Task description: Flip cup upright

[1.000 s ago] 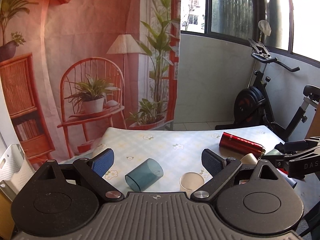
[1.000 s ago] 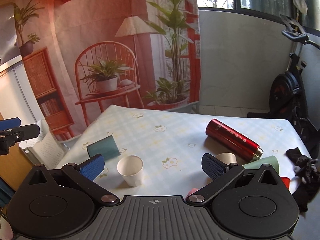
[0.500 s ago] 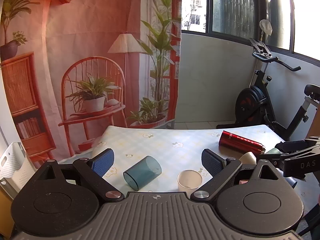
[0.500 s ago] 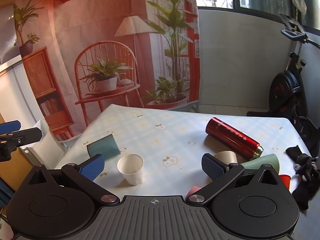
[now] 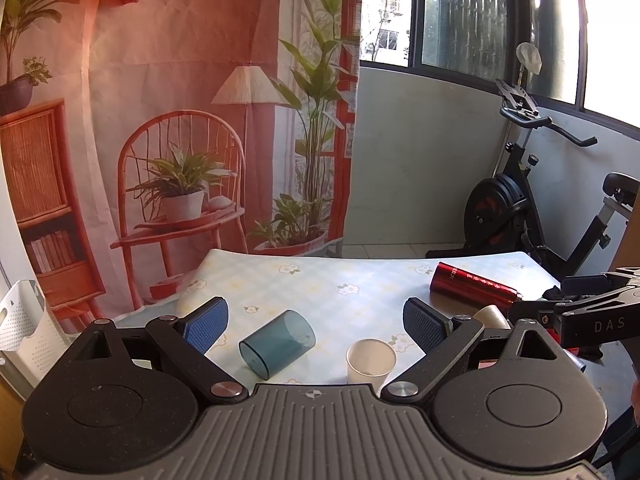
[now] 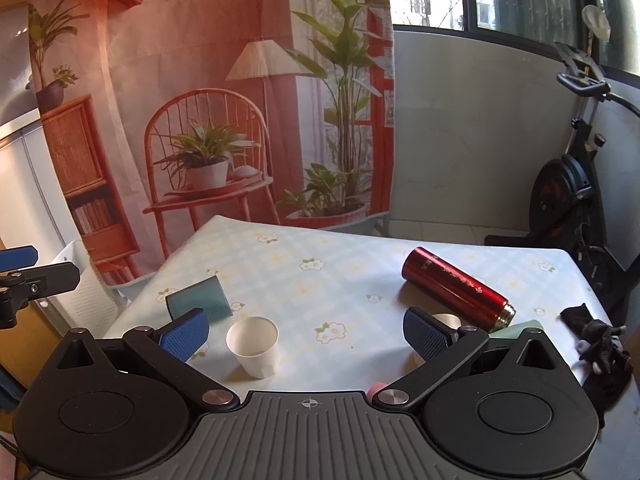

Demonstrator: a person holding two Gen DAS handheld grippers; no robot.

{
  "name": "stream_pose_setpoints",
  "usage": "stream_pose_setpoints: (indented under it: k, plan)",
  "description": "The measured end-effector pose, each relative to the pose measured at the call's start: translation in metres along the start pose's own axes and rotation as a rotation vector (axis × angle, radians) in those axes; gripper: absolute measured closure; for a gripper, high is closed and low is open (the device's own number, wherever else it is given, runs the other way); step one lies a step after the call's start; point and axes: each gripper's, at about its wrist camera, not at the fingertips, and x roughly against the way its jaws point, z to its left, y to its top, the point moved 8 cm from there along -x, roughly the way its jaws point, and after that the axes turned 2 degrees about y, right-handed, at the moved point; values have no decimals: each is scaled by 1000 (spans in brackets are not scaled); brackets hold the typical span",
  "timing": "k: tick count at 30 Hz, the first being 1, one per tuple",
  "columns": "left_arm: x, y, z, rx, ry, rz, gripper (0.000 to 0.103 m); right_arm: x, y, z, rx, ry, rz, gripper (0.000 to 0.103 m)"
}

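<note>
A translucent blue cup (image 5: 277, 343) lies on its side on the floral tablecloth (image 5: 352, 284); it also shows in the right wrist view (image 6: 200, 297). A white paper cup (image 5: 371, 361) stands upright beside it, also in the right wrist view (image 6: 253, 346). My left gripper (image 5: 316, 324) is open and empty, above and short of both cups. My right gripper (image 6: 306, 334) is open and empty, the paper cup between its fingers in view. A cream cup (image 5: 489, 316) and a green cup (image 6: 524, 327) lie on their sides behind the right finger.
A red thermos (image 6: 456, 286) lies on the table at the right. A black cloth (image 6: 600, 344) sits at the table's right edge. A white basket (image 5: 24, 328) stands left of the table. An exercise bike (image 5: 520, 208) stands behind.
Both grippers have drifted slightly; the cups sit a little lower and nearer in the left wrist view. Nothing was grasped or moved.
</note>
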Motion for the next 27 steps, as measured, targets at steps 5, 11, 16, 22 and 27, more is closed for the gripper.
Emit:
stream_pose_setpoints:
  k: [5, 11, 16, 22, 27]
  plan:
    - [1, 1, 0, -2, -3, -4, 7, 3, 1, -1, -2, -1, -8, 0]
    - [4, 2, 0, -9, -5, -12, 7, 6, 3, -1, -2, 2, -13, 0]
    - [6, 3, 0, -10, -10, -15, 7, 8, 3, -3, -6, 3, -15, 0]
    - [7, 3, -1, -12, -14, -20, 7, 10, 3, -3, -7, 4, -17, 0]
    - [7, 4, -1, -13, -16, -20, 7, 10, 4, -3, -8, 4, -16, 0]
